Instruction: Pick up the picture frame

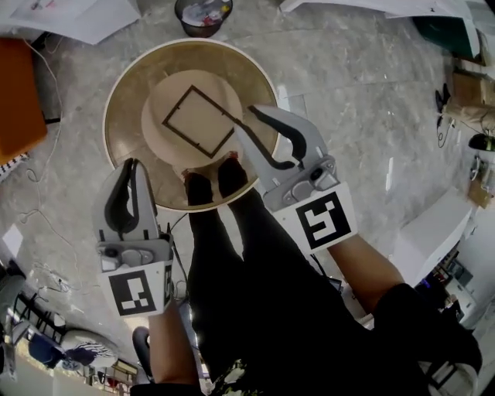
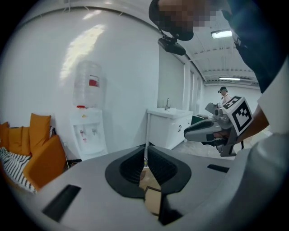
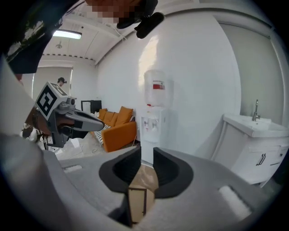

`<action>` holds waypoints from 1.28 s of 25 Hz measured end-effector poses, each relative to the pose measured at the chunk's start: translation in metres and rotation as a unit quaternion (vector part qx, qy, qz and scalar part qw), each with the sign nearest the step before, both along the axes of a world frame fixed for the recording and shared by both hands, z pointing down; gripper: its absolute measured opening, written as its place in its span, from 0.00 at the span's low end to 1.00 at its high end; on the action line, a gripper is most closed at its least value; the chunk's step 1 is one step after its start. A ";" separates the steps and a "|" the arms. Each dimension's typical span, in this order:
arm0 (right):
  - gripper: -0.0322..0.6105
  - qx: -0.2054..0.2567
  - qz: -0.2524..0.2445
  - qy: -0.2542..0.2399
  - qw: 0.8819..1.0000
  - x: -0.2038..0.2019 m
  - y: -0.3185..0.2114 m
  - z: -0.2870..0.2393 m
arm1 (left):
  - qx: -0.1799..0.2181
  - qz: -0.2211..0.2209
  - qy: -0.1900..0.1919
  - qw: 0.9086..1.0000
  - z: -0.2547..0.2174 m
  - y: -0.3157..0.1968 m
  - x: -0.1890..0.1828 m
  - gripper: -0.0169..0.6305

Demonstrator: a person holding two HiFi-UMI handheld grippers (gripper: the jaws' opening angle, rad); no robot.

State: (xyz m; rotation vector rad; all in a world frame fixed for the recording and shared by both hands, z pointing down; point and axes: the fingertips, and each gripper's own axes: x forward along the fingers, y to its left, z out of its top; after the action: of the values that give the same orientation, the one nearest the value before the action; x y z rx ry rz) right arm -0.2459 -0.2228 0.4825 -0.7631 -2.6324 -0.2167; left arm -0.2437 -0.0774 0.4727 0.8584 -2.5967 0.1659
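Observation:
The picture frame, a thin dark rectangle, lies flat on a pale round board on top of a round wooden table. My right gripper hangs over the table's right side, its tips just beside the frame's right corner, jaws open and empty. My left gripper is at the table's near left rim, apart from the frame, its fingers together with nothing between them. The right gripper view shows the frame below the jaw gap. The left gripper view shows a frame corner under the closed jaws.
The person's dark-clad legs and feet stand at the table's near edge. A round bin sits on the floor beyond the table, an orange seat at the left and a white cabinet at the right. A water dispenser stands against the wall.

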 end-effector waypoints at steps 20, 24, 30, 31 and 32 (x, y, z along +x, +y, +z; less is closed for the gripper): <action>0.19 0.119 -0.022 0.176 0.977 -0.008 0.022 0.304 | 0.040 -0.007 0.198 0.979 0.223 -0.002 0.051 0.24; 0.18 0.133 -0.042 0.212 0.967 -0.009 0.034 0.343 | 0.028 -0.004 0.197 0.980 0.239 0.003 0.058 0.24; 0.16 0.159 -0.049 0.288 0.943 0.007 0.034 0.392 | 0.026 0.006 0.190 0.982 0.257 0.006 0.059 0.24; 0.16 0.168 -0.050 0.296 0.939 0.008 0.032 0.398 | 0.024 0.005 0.191 0.981 0.259 0.006 0.059 0.24; 0.16 0.174 -0.049 0.301 0.936 0.010 0.031 0.403 | 0.019 0.002 0.196 0.980 0.261 0.007 0.060 0.24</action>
State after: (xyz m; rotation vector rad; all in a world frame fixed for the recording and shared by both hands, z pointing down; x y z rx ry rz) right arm -0.2364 -0.1918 0.8857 -0.6996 -1.9126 -0.3930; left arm -0.1835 -0.0705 0.7335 0.8166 -2.2344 -0.0483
